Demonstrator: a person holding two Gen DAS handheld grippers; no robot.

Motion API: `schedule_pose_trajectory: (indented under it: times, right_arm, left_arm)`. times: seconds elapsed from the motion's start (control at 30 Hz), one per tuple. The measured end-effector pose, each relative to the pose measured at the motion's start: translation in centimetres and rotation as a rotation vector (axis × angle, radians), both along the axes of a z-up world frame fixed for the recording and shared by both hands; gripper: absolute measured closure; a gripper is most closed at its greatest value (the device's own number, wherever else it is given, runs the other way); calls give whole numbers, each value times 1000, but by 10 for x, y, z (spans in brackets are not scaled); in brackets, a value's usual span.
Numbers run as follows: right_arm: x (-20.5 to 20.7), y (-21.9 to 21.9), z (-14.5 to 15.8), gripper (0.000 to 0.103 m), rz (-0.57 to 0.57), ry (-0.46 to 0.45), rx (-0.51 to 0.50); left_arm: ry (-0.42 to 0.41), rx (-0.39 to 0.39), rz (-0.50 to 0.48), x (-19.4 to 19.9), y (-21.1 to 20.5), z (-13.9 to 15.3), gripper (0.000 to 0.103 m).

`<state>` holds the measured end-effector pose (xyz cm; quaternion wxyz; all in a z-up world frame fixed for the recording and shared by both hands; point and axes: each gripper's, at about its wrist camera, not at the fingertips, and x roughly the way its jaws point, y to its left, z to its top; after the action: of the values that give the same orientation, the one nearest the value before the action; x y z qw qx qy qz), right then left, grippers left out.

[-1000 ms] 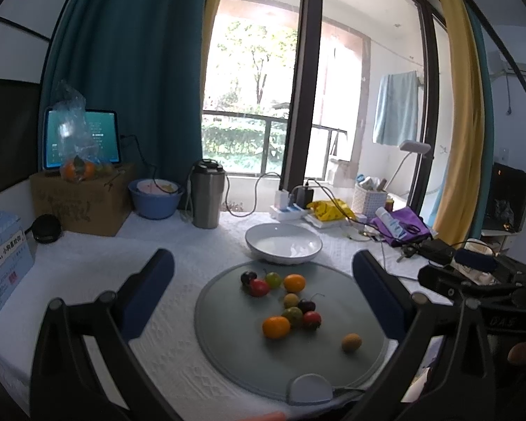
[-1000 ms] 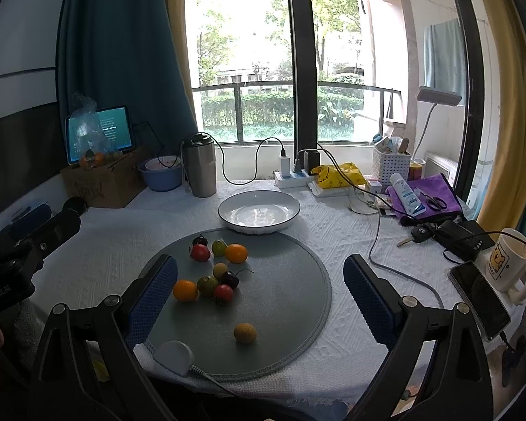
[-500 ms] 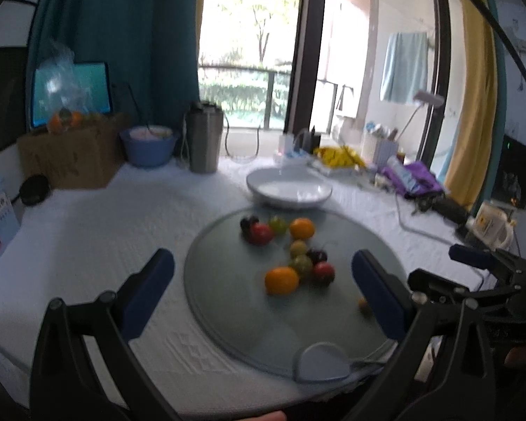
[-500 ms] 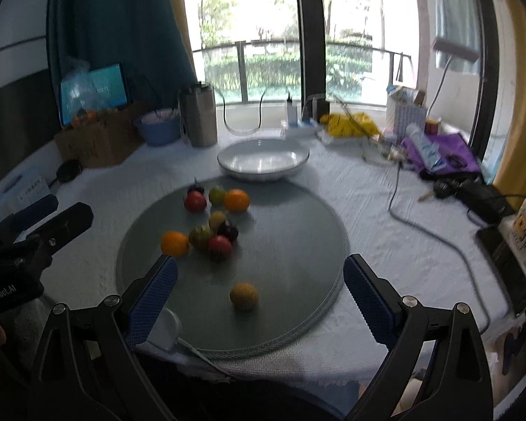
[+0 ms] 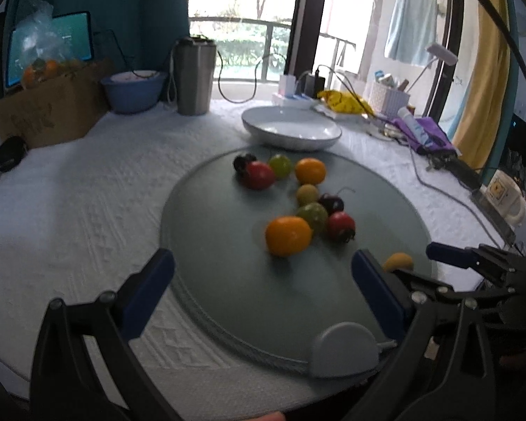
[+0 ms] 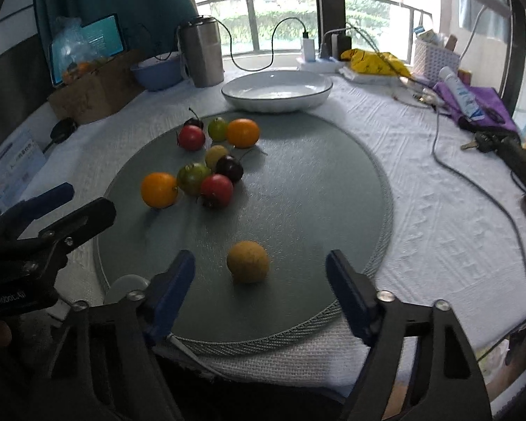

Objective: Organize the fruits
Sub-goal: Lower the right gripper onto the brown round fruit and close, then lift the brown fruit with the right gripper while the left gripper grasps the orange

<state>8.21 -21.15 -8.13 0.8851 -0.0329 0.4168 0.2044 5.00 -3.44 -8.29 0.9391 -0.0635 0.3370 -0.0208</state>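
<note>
Right gripper [image 6: 259, 280] fingers wide, lone yellow fruit [image 6: 248, 261] between: centre, close gently. Left gripper [image 5: 261, 284] wide, empty.

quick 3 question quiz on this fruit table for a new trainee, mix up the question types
1. True or false: the white bowl already holds fruit.
2. Which fruit lies between the fingers of the right gripper? A) a red tomato B) the lone tan round fruit C) a dark cherry
3. Fill in: both the right gripper and the left gripper have their jaws ____.

Key
1. False: the white bowl is empty, and all the fruit lies on the round grey mat.
2. B
3. open, and neither holds anything.
</note>
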Motion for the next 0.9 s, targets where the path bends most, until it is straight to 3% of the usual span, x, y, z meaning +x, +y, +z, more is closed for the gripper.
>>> schedule_pose_trajectory:
  times: [0.23,0.37,0.6,0.67,0.73,0.9]
  right_arm:
    - [7,3,-6,63,42,40,16]
    - [13,1,-7,74,50,43,22]
    - [27,-4,-5,74,37,41,39]
    - [31,-6,-5,74,37,40,43]
    - [35,-7,-4,74,37,41,53]
    - [43,-8,1,74,35,27,63]
  left_arm:
    - [33,17,-28,15,-6,-5,1]
    - [47,32,-46,24,-11,-7,8]
    - [112,63,-76,42,-20,-17,22]
    - [132,71,-82,47,-22,-20,39]
    - [163,68,-81,53,-21,-25,48]
    - [175,74,-88,60,-22,-26,51]
